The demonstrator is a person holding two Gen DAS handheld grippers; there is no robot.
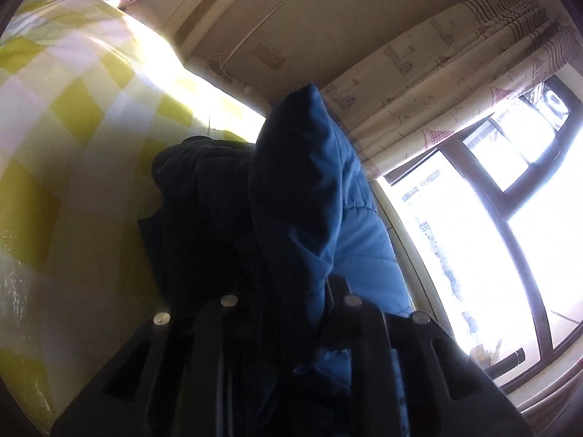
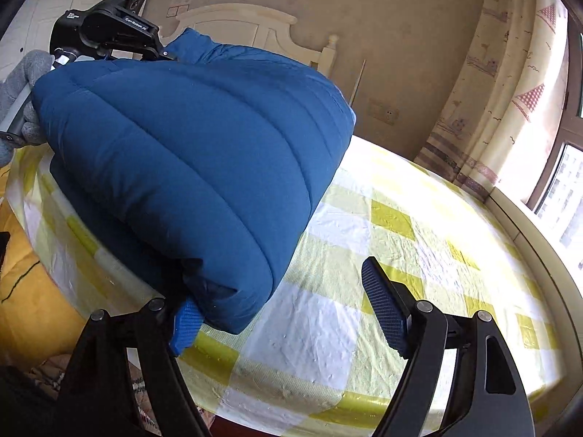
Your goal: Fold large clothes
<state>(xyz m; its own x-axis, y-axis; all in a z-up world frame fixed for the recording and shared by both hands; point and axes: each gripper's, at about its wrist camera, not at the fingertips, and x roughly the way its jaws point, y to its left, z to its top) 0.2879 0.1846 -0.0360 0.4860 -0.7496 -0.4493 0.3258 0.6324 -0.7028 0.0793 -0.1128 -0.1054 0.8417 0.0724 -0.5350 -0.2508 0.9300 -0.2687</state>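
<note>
A blue quilted puffer jacket (image 2: 189, 153) hangs lifted over the near left part of the bed, its lower fold touching the yellow-and-white checked cover (image 2: 400, 240). My left gripper (image 1: 291, 309) is shut on the jacket's (image 1: 298, 189) top edge; it also shows in the right wrist view (image 2: 165, 52) at the upper left, held by a grey-gloved hand. My right gripper (image 2: 288, 313) is open, its left pad (image 2: 186, 324) against the jacket's lower corner and its right pad (image 2: 386, 309) over bare bed cover.
A white headboard (image 2: 237, 22) stands at the far end of the bed. Patterned curtains (image 2: 503, 102) and a bright window (image 1: 492, 218) run along the right side. An orange cloth (image 2: 29, 284) lies beside the bed on the left.
</note>
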